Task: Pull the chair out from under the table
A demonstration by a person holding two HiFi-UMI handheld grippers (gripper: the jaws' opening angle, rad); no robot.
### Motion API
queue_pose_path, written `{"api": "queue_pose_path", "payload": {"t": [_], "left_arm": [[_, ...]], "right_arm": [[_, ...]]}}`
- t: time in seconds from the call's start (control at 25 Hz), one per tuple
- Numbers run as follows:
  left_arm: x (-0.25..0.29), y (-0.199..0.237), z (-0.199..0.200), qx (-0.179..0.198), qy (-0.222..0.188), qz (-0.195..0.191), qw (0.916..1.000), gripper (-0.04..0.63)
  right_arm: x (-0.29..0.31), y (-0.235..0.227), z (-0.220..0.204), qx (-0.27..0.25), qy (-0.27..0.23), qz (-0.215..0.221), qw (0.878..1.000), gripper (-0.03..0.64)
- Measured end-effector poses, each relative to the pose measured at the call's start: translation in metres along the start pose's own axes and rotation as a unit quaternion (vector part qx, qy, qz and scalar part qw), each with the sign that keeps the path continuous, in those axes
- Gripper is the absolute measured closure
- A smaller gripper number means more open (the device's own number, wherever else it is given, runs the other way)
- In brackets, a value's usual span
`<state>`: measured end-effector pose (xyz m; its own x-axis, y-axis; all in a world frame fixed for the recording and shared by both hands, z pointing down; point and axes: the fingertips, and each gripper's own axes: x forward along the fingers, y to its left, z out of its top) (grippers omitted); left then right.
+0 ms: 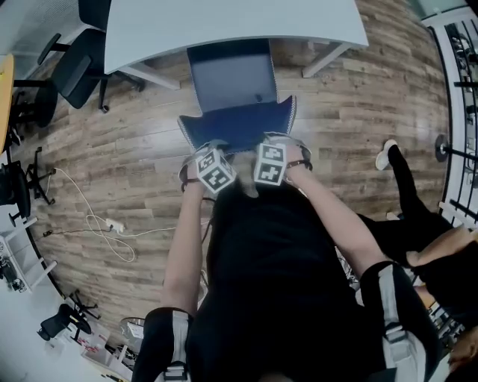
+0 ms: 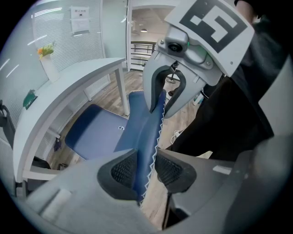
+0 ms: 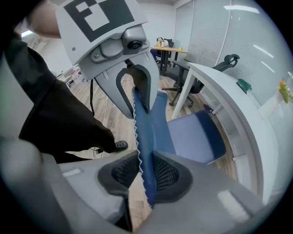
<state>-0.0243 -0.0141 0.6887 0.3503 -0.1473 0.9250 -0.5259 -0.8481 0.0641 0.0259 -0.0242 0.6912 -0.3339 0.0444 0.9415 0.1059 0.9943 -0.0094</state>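
The blue chair's seat (image 1: 231, 78) lies half under the white table (image 1: 224, 22), and its backrest (image 1: 239, 127) faces me. Both grippers clamp the backrest's top edge side by side. My left gripper (image 1: 211, 147) is shut on the left part of that edge. In the left gripper view the dark mesh pads (image 2: 123, 170) squeeze the blue backrest (image 2: 146, 137) with its white zigzag stitching. My right gripper (image 1: 278, 139) is shut on the right part, with its pads (image 3: 167, 172) pressing the backrest (image 3: 149, 132). Each gripper view shows the other gripper (image 2: 165, 98) (image 3: 135, 93) further along the edge.
White table legs (image 1: 328, 56) stand either side of the chair. Black office chairs (image 1: 75, 67) are at the left. A power strip with a white cable (image 1: 112, 224) lies on the wooden floor. A person's leg with a white shoe (image 1: 388, 157) and a rack (image 1: 459, 74) are at the right.
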Motion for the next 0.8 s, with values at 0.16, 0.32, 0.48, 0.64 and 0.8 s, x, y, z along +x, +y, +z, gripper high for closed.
{"api": "queue_pose_path", "payload": {"t": [0.16,0.32,0.48,0.64,0.8], "left_arm": [[-0.006,-0.011,-0.011,0.014,0.001,-0.006,0.9999,0.480],[-0.014,-0.023,-0.025,0.033,-0.001,-0.009,0.9994,0.480],[-0.019,-0.039,-0.036,0.045,-0.004,-0.016,0.9988,0.482],[-0.023,-0.056,-0.043,0.052,-0.006,-0.017,0.9985,0.483],[-0.028,-0.071,-0.048,0.059,-0.008,-0.024,0.9979,0.485]], "right_arm": [[0.000,0.017,0.008,0.015,0.000,0.000,1.000,0.526],[0.000,0.035,0.016,0.029,0.001,-0.005,1.000,0.526],[0.001,0.056,0.021,0.040,0.004,-0.005,0.999,0.526],[-0.001,0.075,0.022,0.050,0.005,-0.004,0.999,0.526],[-0.004,0.090,0.023,0.060,0.007,-0.009,0.998,0.525]]}}
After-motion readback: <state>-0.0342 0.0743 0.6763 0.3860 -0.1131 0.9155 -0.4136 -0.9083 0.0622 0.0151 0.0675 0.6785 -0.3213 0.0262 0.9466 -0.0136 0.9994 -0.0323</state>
